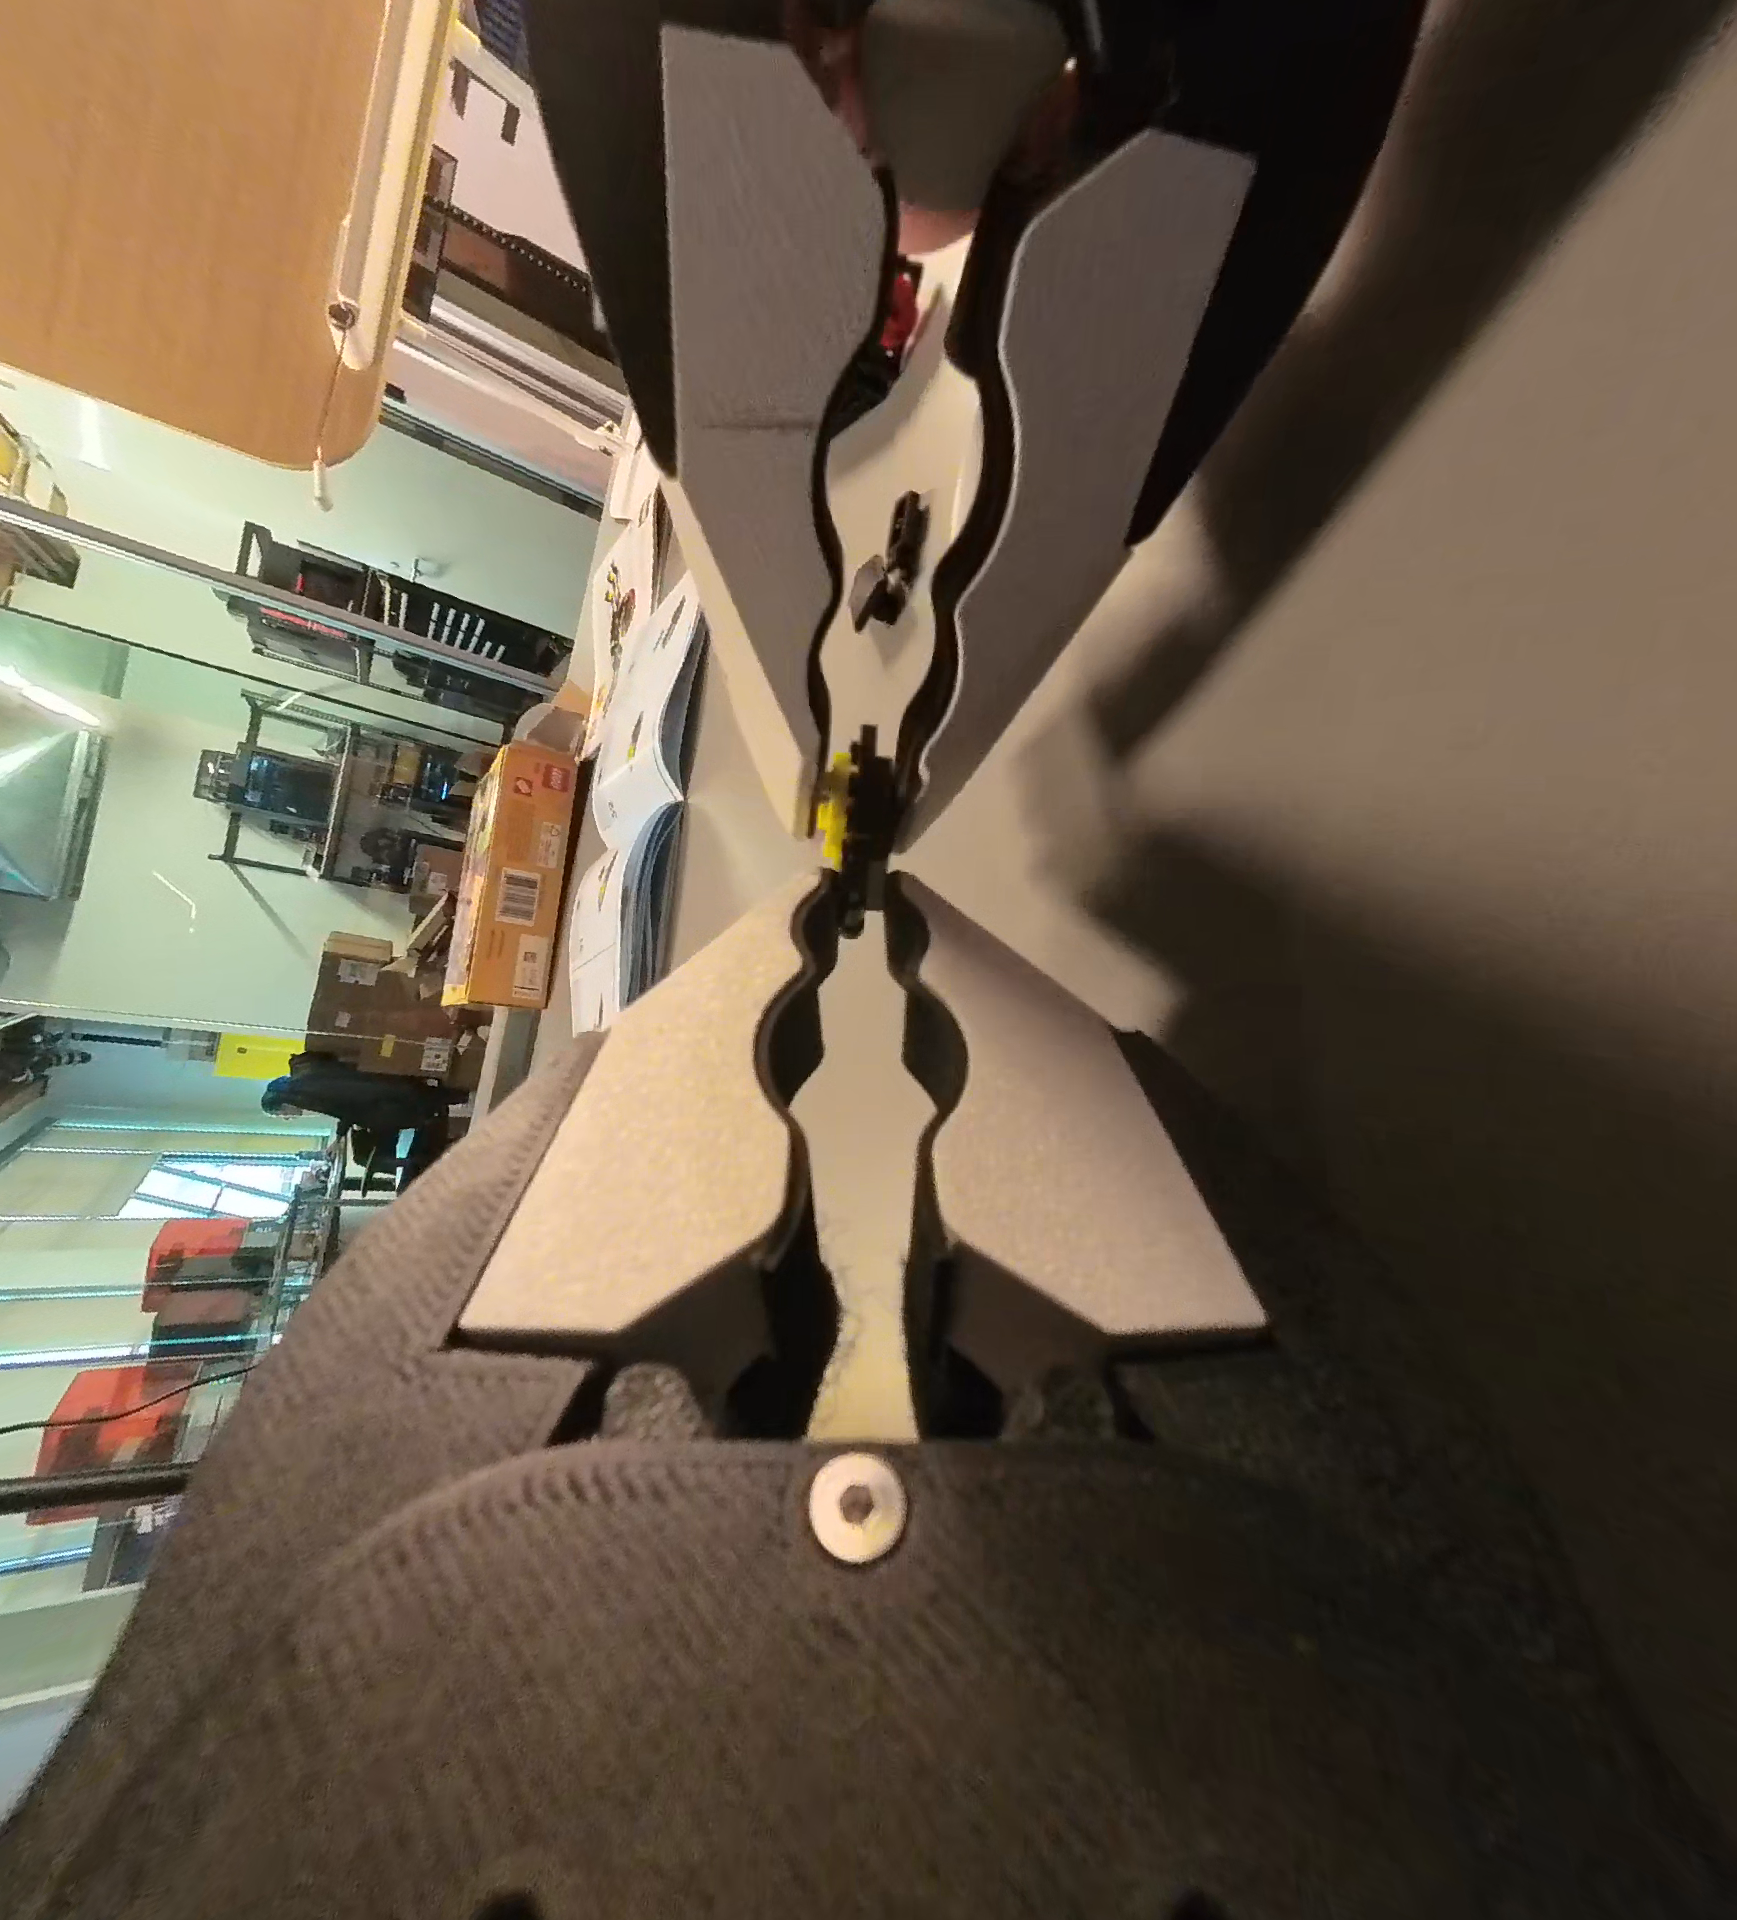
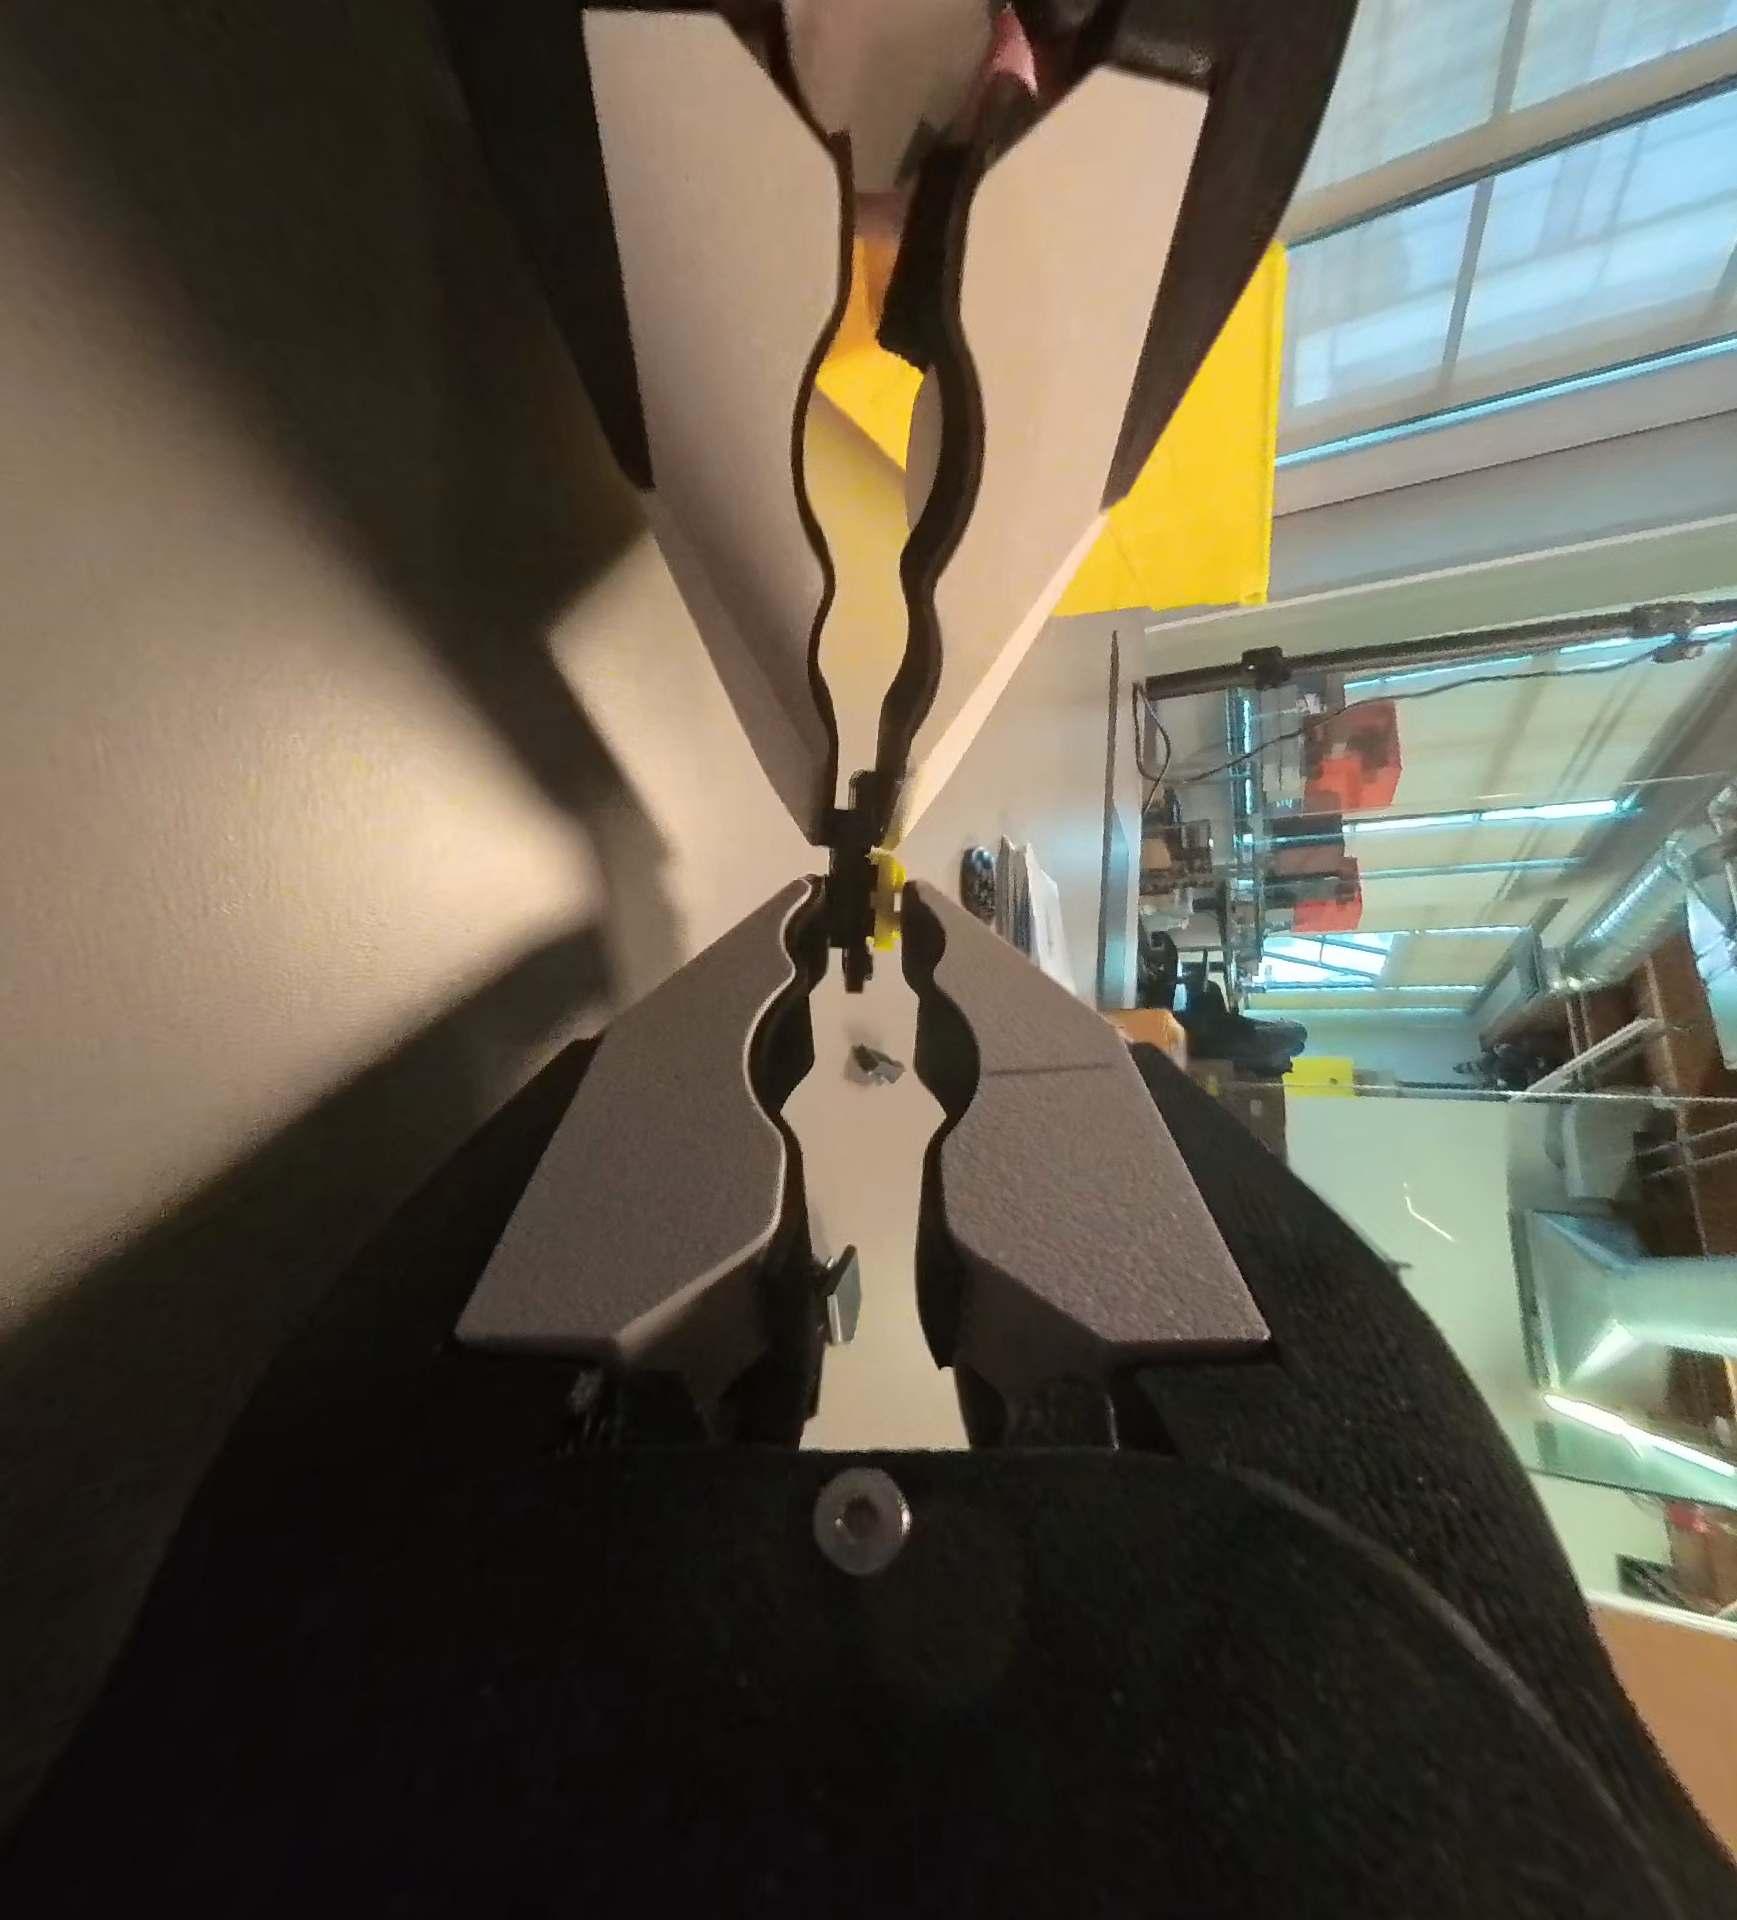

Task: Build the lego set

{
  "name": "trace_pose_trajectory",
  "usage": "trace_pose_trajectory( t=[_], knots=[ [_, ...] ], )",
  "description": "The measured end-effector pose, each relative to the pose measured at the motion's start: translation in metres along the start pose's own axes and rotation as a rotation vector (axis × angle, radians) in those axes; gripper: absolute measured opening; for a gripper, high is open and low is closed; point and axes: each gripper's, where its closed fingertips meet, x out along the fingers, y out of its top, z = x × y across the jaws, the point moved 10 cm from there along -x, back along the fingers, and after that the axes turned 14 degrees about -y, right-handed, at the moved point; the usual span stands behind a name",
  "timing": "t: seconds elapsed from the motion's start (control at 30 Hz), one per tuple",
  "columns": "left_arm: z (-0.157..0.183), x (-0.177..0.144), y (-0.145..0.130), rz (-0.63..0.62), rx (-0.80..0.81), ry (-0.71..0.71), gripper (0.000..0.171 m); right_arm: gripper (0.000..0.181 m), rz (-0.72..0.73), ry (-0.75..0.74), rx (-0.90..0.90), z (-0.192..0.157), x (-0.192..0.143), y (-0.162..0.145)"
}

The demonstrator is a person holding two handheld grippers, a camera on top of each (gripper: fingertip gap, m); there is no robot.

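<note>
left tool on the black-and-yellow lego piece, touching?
Touching. The left wrist view shows the left tool pinching the lego piece at its tips, no gap either side.

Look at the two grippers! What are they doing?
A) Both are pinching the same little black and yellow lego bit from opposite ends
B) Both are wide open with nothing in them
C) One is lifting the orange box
A: in the left wrist view the left gripper and the right gripper meet tip to tip on the black and yellow lego piece, and the right wrist view shows the same.
</note>
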Motion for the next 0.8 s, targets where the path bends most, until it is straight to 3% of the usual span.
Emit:
trace_pose_trajectory(
  t=[0.43, 0.53, 0.57, 0.67, 0.8],
  knots=[
    [0.003, 0.006, -0.001, -0.059, 0.025, -0.035, 0.007, 0.009, -0.081, 0.045, -0.088, -0.007, 0.007, 0.007],
    [0.003, 0.007, -0.001, -0.056, 0.031, -0.020, 0.007, 0.011, -0.052, 0.046, 0.035, -0.005, 0.007, 0.001],
    [0.003, 0.006, -0.001, -0.048, 0.029, -0.015, 0.007, 0.028, -0.034, 0.055, 0.069, -0.003, 0.004, -0.002],
    [0.002, 0.005, 0.000, -0.042, 0.045, 0.015, 0.007, 0.048, -0.006, 0.139, 0.291, 0.006, -0.007, -0.015],
    [0.003, 0.006, 0.007, -0.001, 0.112, 0.051, 0.007, 0.048, 0.018, 0.310, 0.638, 0.020, -0.014, -0.031]
  ],
)
